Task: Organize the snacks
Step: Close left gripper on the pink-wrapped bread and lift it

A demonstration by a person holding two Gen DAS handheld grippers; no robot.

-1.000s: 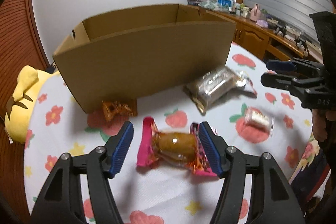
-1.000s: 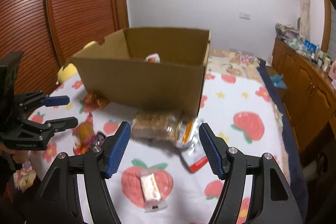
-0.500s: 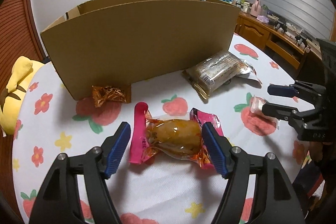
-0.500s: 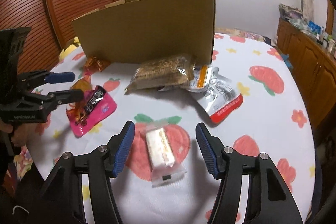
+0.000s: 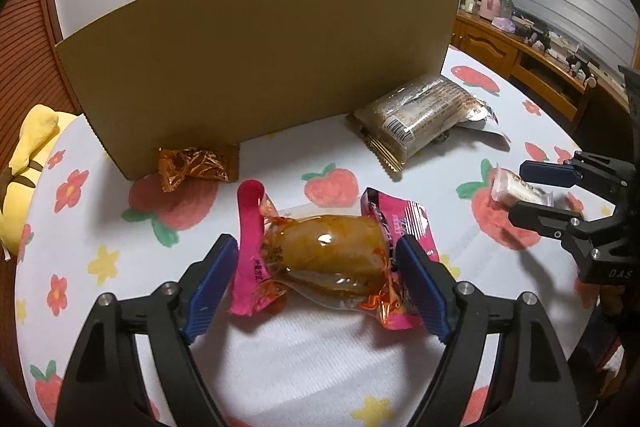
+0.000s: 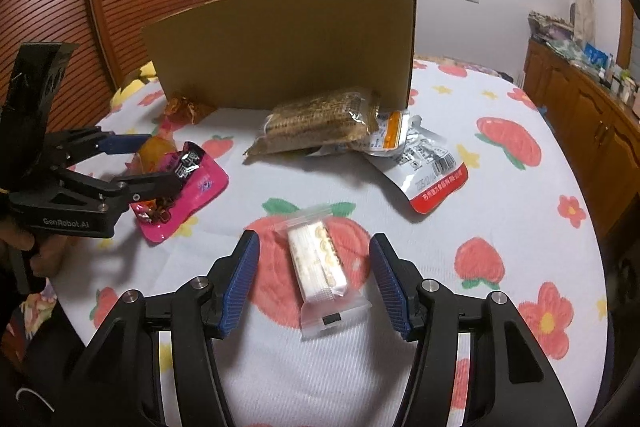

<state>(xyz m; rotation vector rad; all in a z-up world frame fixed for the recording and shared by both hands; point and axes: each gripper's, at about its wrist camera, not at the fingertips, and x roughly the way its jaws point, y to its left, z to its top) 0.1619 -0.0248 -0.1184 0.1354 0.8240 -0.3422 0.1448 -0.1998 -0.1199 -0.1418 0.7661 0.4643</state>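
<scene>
A pink-wrapped orange snack (image 5: pixel 328 247) lies on the strawberry-print tablecloth. My left gripper (image 5: pixel 314 243) straddles it with its jaws opening, the blue pads close to the wrapper ends without pressing. A small white snack in a clear wrapper (image 6: pixel 318 263) lies between the fingers of my right gripper (image 6: pixel 314 237). Those jaws are closing, with gaps on both sides. Behind both stands a tall cardboard box (image 5: pixel 260 67), its inside hidden. The right wrist view shows the left gripper (image 6: pixel 160 159) over the pink snack (image 6: pixel 192 183).
A brown wafer packet (image 6: pixel 320 123) lies on a silver and red pouch (image 6: pixel 428 167) by the box's right corner. An orange foil wrapper (image 5: pixel 196 165) sits at the box's foot. A yellow plush (image 5: pixel 28 155) rests at the left table edge. Wooden cabinets (image 6: pixel 580 95) line the right wall.
Both grippers sank toward the table. The left jaws widened around the pink snack. The right jaws narrowed, and the white snack now lies between them.
</scene>
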